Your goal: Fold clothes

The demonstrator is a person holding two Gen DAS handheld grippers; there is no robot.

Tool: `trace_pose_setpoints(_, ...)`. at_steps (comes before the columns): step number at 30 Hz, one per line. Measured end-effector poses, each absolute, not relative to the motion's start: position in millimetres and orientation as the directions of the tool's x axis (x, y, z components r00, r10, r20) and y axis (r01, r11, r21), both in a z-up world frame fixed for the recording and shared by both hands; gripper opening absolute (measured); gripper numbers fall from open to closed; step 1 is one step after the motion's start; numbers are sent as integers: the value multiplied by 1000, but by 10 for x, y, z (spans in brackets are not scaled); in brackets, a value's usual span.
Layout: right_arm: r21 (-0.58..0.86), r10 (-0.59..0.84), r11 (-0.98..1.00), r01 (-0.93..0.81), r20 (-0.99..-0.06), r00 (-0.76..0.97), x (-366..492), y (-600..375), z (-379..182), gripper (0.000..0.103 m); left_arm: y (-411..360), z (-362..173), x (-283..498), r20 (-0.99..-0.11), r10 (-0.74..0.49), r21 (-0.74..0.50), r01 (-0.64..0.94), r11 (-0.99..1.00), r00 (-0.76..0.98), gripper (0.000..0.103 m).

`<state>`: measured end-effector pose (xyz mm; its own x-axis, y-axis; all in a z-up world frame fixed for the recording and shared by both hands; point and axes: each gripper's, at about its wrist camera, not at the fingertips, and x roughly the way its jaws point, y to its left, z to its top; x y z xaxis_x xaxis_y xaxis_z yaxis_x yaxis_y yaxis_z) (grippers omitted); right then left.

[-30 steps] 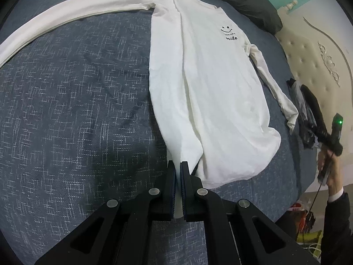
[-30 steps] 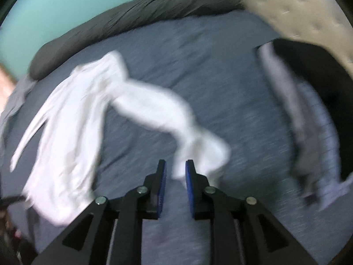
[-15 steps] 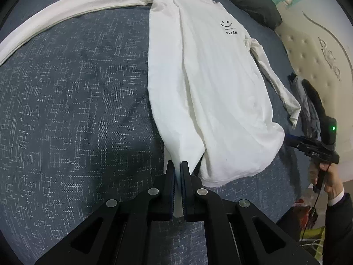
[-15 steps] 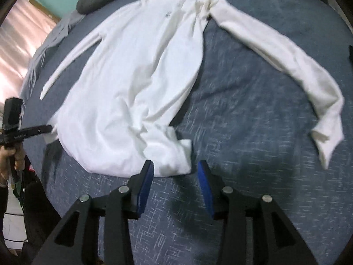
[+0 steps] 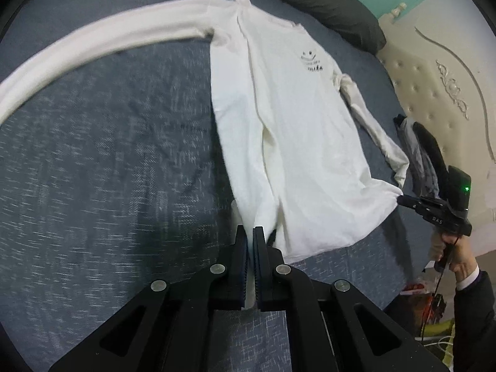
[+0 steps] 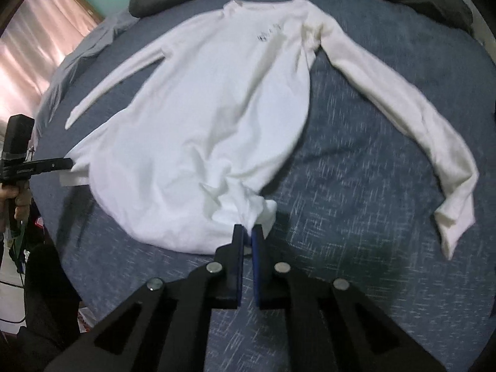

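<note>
A white long-sleeve shirt (image 5: pixel 303 142) with a small smile print lies face up on the dark blue bed (image 5: pixel 108 170). My left gripper (image 5: pixel 250 234) is shut on one bottom corner of the hem, which is lifted slightly. In the right wrist view the shirt (image 6: pixel 210 117) spreads away from me. My right gripper (image 6: pixel 247 232) is closing its jaws, the pads pinching the bunched other hem corner. Each gripper also shows in the other's view: the right gripper (image 5: pixel 401 199) at the far hem corner, the left gripper (image 6: pixel 69 163) at the left. Both sleeves lie stretched outwards.
A dark grey bolster (image 5: pixel 325 3) runs along the head of the bed, beside a cream tufted headboard (image 5: pixel 434 93). A pile of dark and grey clothes (image 5: pixel 424 148) lies by the headboard. Another grey garment (image 6: pixel 93 40) lies near the pink curtain (image 6: pixel 31 46).
The right gripper swung from the sleeve end to the shirt's hem corner, opened wide, then shut on it. The left gripper rose a little with its corner, and the hem is stretched between them.
</note>
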<state>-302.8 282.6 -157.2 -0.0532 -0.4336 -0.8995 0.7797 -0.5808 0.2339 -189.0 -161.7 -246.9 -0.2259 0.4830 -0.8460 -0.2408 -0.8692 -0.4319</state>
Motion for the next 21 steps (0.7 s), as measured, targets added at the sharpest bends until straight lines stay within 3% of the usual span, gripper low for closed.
trace_pose_setpoints(10,234,-476,-545,805,-877,-67,-2801,2973,-871,4,-1854,-2070,-1699,-843,467,-402,-262,-877,-267,3)
trace_pose_setpoints(21,266,-474,-586,765,-879,-58,-2763,3304,-652,3,-2148,-2019,-1593,-852,449,-391,-244,-887,-270,3)
